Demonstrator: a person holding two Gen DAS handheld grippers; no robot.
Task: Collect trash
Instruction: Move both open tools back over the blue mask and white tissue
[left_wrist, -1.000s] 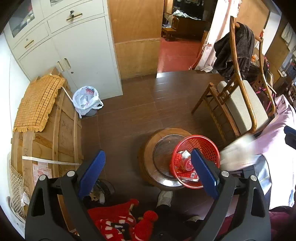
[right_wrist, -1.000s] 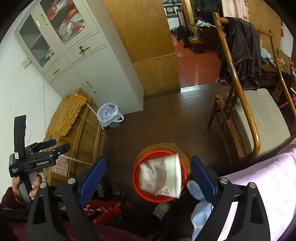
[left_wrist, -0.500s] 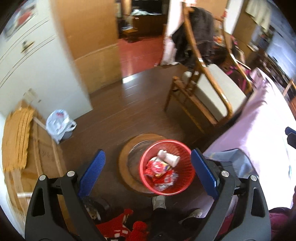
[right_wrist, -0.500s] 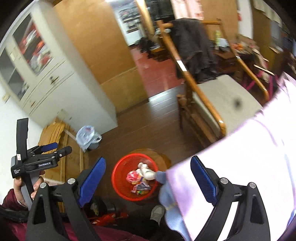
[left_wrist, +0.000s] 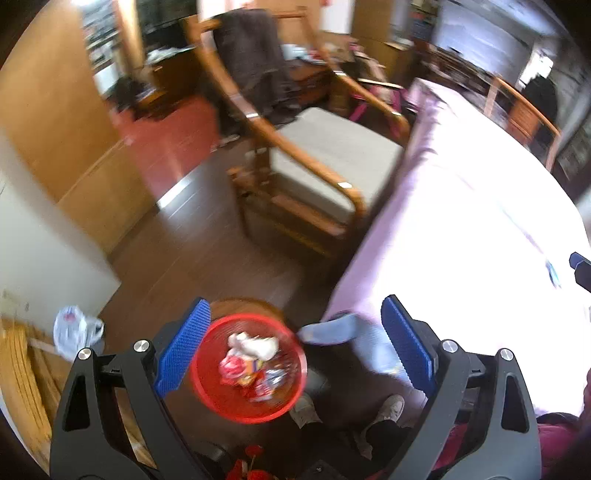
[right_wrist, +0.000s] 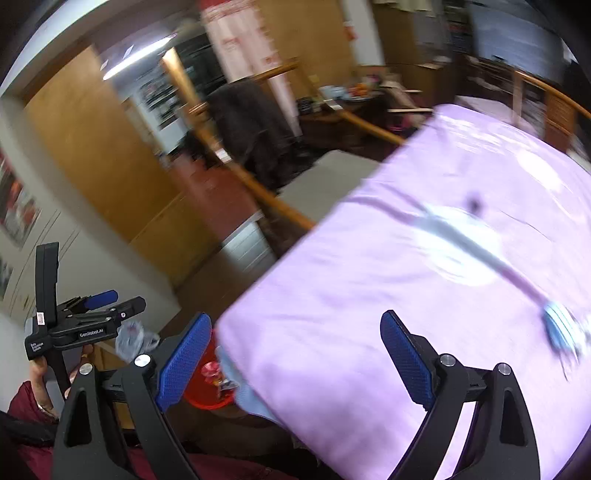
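A red mesh basket (left_wrist: 248, 367) stands on a round wooden stool and holds a crumpled white paper cup (left_wrist: 255, 344) and colourful wrappers (left_wrist: 243, 371). My left gripper (left_wrist: 295, 345) hangs open above it with nothing between its blue pads. My right gripper (right_wrist: 295, 356) is open too and points over a pink bedsheet (right_wrist: 406, 295). Only a sliver of the red basket (right_wrist: 207, 387) shows in the right wrist view. A small light-blue item (right_wrist: 563, 328) lies blurred on the sheet at the far right. The left gripper (right_wrist: 79, 321) also appears at the left of that view, held in a hand.
A wooden armchair (left_wrist: 314, 158) with a dark jacket stands beside the bed (left_wrist: 480, 221). A tied plastic bag (left_wrist: 72, 330) sits on the floor by a white cabinet (left_wrist: 37, 251). The person's shoes (left_wrist: 388, 404) are below the basket. A blue cloth (left_wrist: 347, 328) hangs off the bed corner.
The white cup dropped from the right gripper into the red basket. Both grippers then swung right and up, away from the basket toward the pink bed.
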